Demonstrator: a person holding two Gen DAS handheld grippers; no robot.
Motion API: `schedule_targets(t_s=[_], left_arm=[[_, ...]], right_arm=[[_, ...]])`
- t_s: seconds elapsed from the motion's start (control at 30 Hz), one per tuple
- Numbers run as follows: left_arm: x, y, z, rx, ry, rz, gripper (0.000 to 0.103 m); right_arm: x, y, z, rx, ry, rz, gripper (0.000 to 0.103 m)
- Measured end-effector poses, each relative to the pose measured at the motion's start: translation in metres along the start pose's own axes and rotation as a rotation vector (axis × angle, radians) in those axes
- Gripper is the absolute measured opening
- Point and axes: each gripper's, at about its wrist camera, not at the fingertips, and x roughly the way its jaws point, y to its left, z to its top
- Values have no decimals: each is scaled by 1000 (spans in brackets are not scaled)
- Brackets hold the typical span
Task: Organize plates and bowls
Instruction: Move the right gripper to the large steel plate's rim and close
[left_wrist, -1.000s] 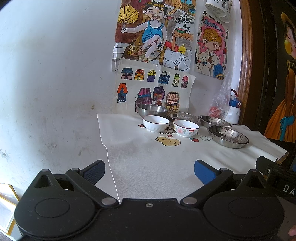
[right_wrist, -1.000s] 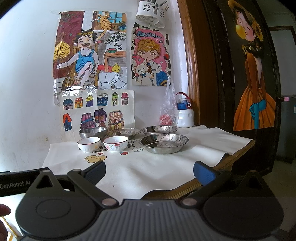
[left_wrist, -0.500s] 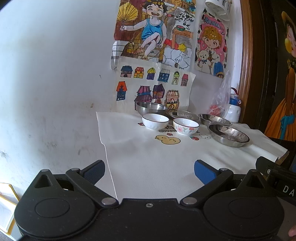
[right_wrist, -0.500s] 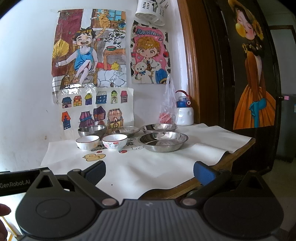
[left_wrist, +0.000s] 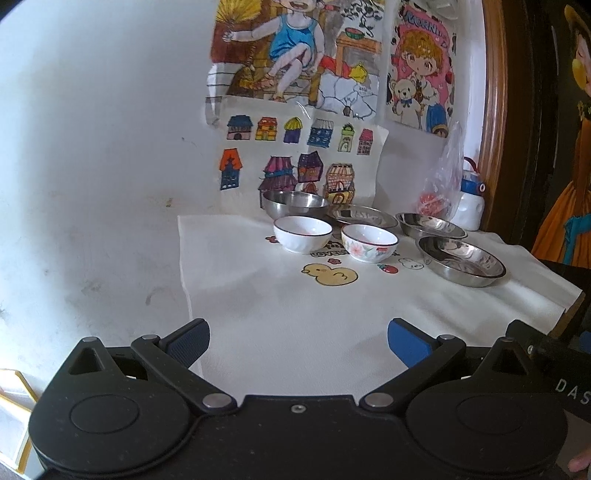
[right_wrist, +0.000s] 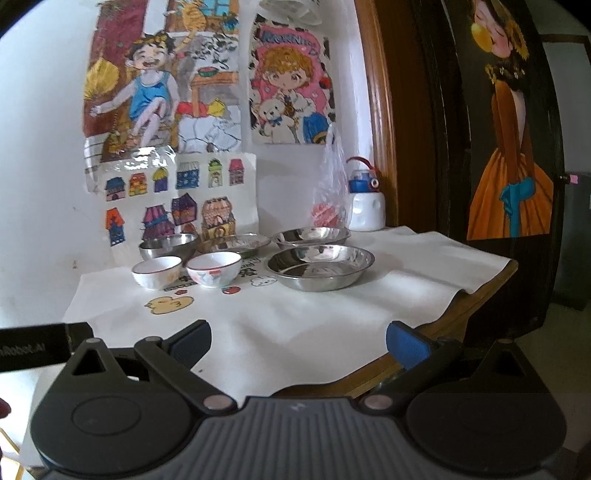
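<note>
1. Ahead of both tongs, well apart on the desk (left_wrist: 280, 332), stand the bowls and plates; I hold left tongs (left_wrist: 298, 341) and right tongs (right_wrist: 298, 343) spread, empty.
2. The white bowl (left_wrist: 302, 233) is nearer my left tongs, the steel plate (right_wrist: 320, 266) nearer my right.
3. I read "LOVE" on the cloth (left_wrist: 461, 302), "Robot.AI" on the left tongs.

My right gripper (right_wrist: 298, 341) hangs empty over the near edge of the white tablecloth (right_wrist: 303, 328), jaws spread wide. Ahead I see two white ceramic bowls (right_wrist: 157, 272) side by side, a steel bowl (right_wrist: 168, 245) behind them, and three steel plates (right_wrist: 320, 266) to their right.
</note>
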Motion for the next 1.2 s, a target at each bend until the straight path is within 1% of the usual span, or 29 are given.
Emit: schedule_targets(t_s=[0.17,0.4,0.57,0.67,0.8,0.97,1.2], left_arm=[[24,-11,23,20,32,-24,102],[74,-42,53,69,122,-122,102],[108,-66,66,98,158,-170,102],[130,-79,73,94,191,-180,102],[157,-95,78,65,246,-208,102],[184,-117,82,46,280,-227,102],[221,-140,82,22,333,-217,102]], right_arm=[[26,-15,11,25,30,-19,103],[67,-45,29,25,47,-86,103],[97,-64,41,1,57,-100,103],[117,-75,48,-20,66,-94,103],[143,-90,57,-46,73,-83,103],[175,-106,65,-68,100,-36,103],[218,-123,70,-62,161,19,103]])
